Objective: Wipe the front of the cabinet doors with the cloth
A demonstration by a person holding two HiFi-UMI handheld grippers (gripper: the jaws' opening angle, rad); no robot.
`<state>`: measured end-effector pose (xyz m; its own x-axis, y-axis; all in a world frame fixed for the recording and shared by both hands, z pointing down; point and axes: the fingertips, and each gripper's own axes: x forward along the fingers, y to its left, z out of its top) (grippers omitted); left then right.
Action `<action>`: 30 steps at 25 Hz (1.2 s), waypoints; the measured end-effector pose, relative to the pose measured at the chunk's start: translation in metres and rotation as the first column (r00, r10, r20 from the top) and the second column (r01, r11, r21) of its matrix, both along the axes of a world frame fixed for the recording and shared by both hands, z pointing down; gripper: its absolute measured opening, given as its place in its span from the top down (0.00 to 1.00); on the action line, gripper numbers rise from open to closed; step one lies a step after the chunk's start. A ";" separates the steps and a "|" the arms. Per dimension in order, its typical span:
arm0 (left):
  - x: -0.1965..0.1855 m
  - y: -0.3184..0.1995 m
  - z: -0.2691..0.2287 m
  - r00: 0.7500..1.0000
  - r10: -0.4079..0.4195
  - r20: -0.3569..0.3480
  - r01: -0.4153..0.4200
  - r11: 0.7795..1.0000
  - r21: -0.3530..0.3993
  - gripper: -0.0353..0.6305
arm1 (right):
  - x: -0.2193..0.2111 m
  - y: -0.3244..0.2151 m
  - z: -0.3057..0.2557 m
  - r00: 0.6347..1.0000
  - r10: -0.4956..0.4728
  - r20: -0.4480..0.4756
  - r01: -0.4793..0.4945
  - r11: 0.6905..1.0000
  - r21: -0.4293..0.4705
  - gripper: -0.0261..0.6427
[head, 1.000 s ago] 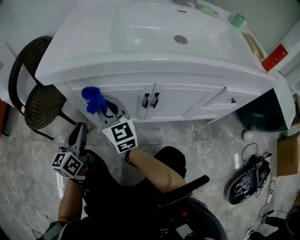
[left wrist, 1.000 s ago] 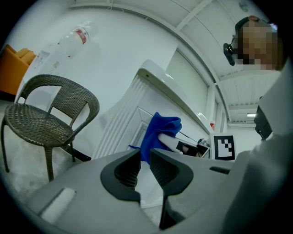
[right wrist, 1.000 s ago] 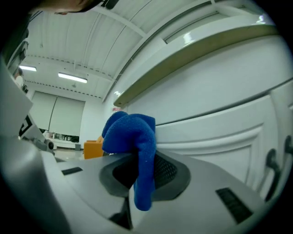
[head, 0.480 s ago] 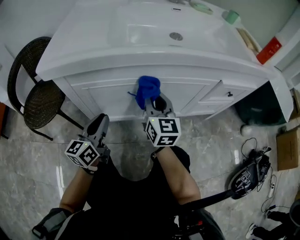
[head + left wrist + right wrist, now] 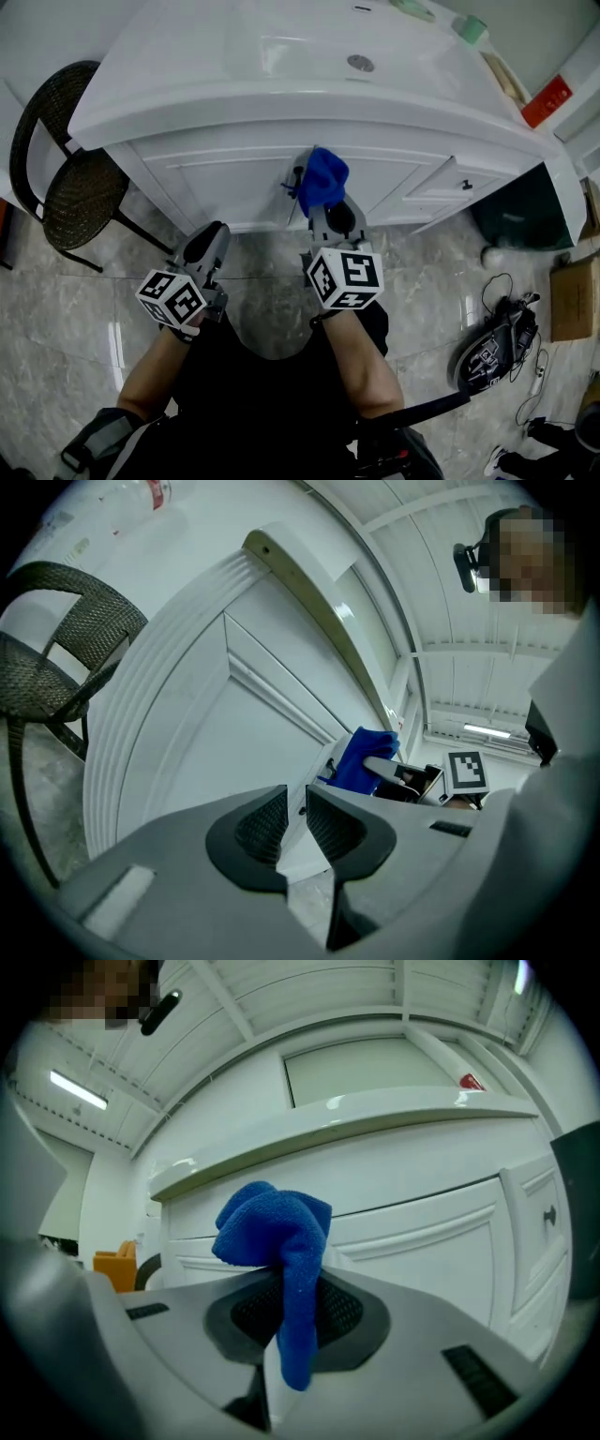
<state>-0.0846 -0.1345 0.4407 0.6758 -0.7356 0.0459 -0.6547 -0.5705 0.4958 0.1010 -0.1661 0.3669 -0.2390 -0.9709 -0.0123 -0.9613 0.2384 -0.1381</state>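
In the head view the blue cloth [image 5: 323, 180] is bunched against the white cabinet doors [image 5: 225, 178], at the middle where the dark handles [image 5: 297, 178] sit. My right gripper [image 5: 330, 204] is shut on it, and the cloth [image 5: 277, 1227] hangs down between the pads in the right gripper view, with the panelled door [image 5: 412, 1232] just behind. My left gripper [image 5: 208, 248] hovers lower left, away from the doors. Its jaws [image 5: 296, 808] stand nearly together with nothing between them. The left gripper view also shows the cloth [image 5: 366, 759] against the door [image 5: 187, 733].
A black wicker chair [image 5: 66, 183] stands left of the vanity. A dark bin [image 5: 511, 220] is tucked at its right end, below a drawer with a knob [image 5: 465, 185]. Shoes and cables [image 5: 497, 342] and a cardboard box [image 5: 572, 300] lie on the marble floor at right.
My right gripper has carried the cloth rightward across the doors, from the left door to the centre by the handles. The left gripper has shifted right and slightly up.
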 end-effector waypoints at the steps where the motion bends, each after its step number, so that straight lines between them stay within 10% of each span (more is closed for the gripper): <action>1: -0.004 0.001 0.001 1.000 -0.009 -0.001 0.009 1.000 -0.005 0.85 | -0.014 0.004 -0.003 0.999 -0.037 0.019 0.037 0.999 0.013 0.88; 10: -0.099 0.009 0.007 0.972 -0.233 0.020 0.233 0.972 -0.031 0.85 | -0.194 0.008 0.029 0.891 -0.453 0.029 0.453 0.891 0.006 0.88; 16: -0.143 0.036 0.010 0.937 -0.344 0.058 0.346 0.938 -0.034 0.85 | -0.278 -0.007 0.068 0.824 -0.565 -0.034 0.563 0.824 -0.063 0.88; 30: -0.093 0.022 0.016 0.973 -0.229 0.037 0.231 0.972 -0.033 0.85 | -0.156 -0.033 0.080 0.968 -0.251 0.001 0.249 0.960 -0.129 0.88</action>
